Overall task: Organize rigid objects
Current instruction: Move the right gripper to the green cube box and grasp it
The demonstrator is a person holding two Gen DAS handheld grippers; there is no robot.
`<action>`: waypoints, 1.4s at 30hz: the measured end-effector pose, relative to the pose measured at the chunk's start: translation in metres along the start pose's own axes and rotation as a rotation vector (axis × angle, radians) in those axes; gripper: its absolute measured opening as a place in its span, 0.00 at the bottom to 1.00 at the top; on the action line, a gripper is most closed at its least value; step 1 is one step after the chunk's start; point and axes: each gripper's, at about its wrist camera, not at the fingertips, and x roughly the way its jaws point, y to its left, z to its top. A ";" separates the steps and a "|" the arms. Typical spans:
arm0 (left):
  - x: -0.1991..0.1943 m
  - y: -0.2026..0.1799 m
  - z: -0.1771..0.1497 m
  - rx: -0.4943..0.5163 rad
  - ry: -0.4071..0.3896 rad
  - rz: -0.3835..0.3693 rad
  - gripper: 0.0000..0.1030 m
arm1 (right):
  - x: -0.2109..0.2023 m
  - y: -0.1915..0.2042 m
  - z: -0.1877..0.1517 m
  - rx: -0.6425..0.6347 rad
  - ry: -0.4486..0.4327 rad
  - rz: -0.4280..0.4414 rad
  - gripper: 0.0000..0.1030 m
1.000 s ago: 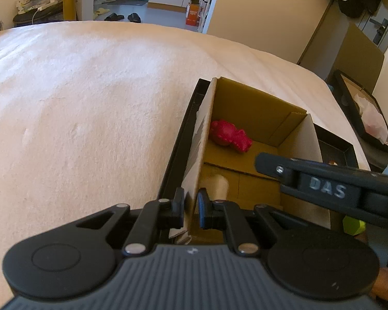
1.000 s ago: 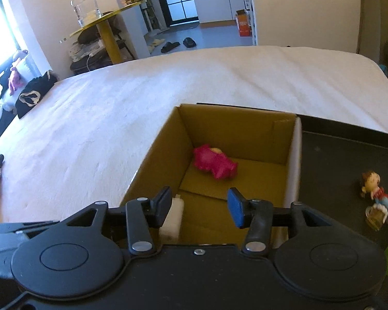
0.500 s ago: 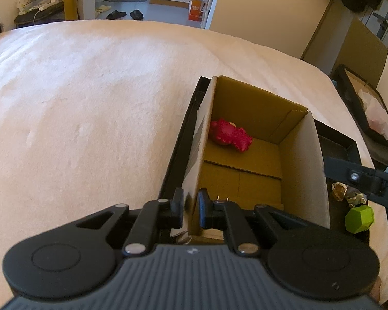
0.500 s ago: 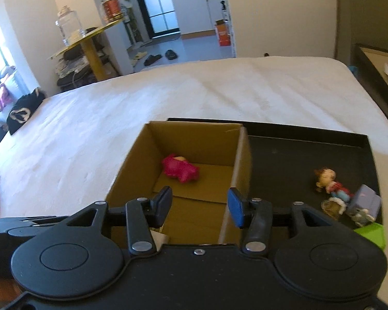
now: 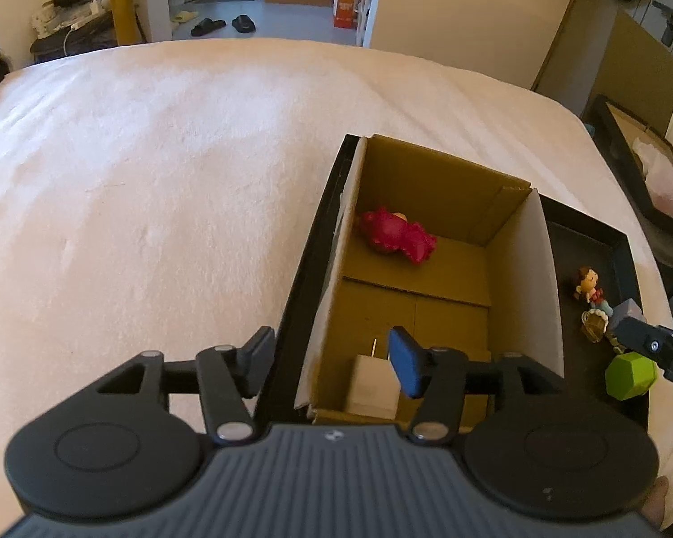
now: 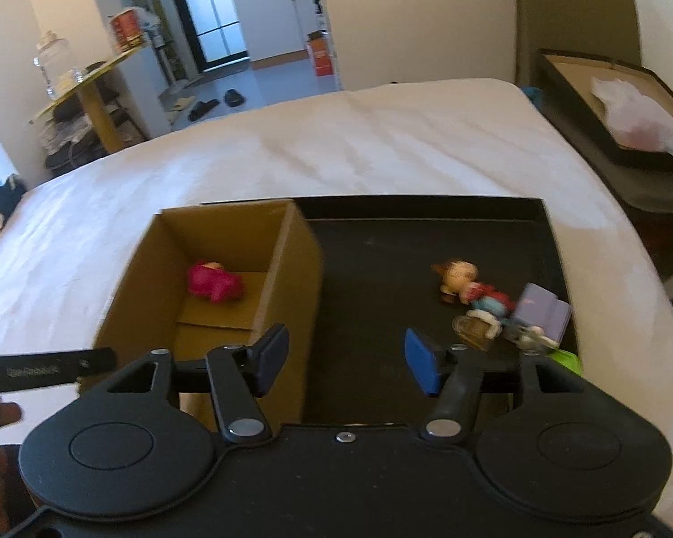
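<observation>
**Cardboard box part-filled; right gripper lined up on the remaining toys**

Cardboard formed the receiving container: an open-topped box (image 5: 430,269) that stood in the left part of a black tray (image 6: 381,269) on the white bed cover (image 5: 157,179). Two items lay inside it: a red figure (image 5: 397,235) near the far wall, and a white plug adapter (image 5: 372,381), prongs pointing away, at the near wall.

The step in hand appeared to be the change-over between one deposit and the next pick. The left gripper (image 5: 332,358) was spread wide and held nothing; its fingers straddled the box's left wall, one outside and one inside above the adapter. The right gripper (image 6: 347,361) was likewise spread and empty, and hovered over the bare tray floor, just right of the box.

Items not yet sorted sat in a tight cluster at the tray's right side: a small doll figure (image 6: 462,278), a lilac block (image 6: 543,314), an amber-coloured piece (image 6: 473,331) and a green polyhedron (image 5: 630,370). Whether they touched one another could not be told for certain.

The next move probably called for the right gripper to travel right and forward and close on a single item. The doll figure, at the cluster's left edge, looked the most accessible.

Clearances: the tray rim lay close behind the cluster, and the box's right wall bounded the approach on the left. Open tray floor between them gave adequate room. The left gripper had to lift clear of the box wall before it moved sideways.
</observation>
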 end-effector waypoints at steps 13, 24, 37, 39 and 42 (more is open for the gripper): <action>-0.005 -0.024 -0.001 0.031 -0.002 0.052 0.66 | 0.000 -0.048 -0.015 -0.002 0.008 -0.147 0.85; -0.002 -0.042 -0.005 0.083 0.010 0.104 0.67 | 0.025 -0.069 -0.031 0.001 0.044 -0.264 0.85; 0.002 -0.051 -0.005 0.072 0.018 0.179 0.67 | 0.050 -0.090 -0.035 0.012 0.085 -0.289 0.79; 0.002 -0.052 -0.005 0.075 0.018 0.187 0.67 | 0.052 -0.094 -0.035 0.033 0.082 -0.289 0.79; 0.001 -0.051 -0.005 0.073 0.019 0.199 0.67 | 0.056 -0.096 -0.035 0.032 0.085 -0.284 0.60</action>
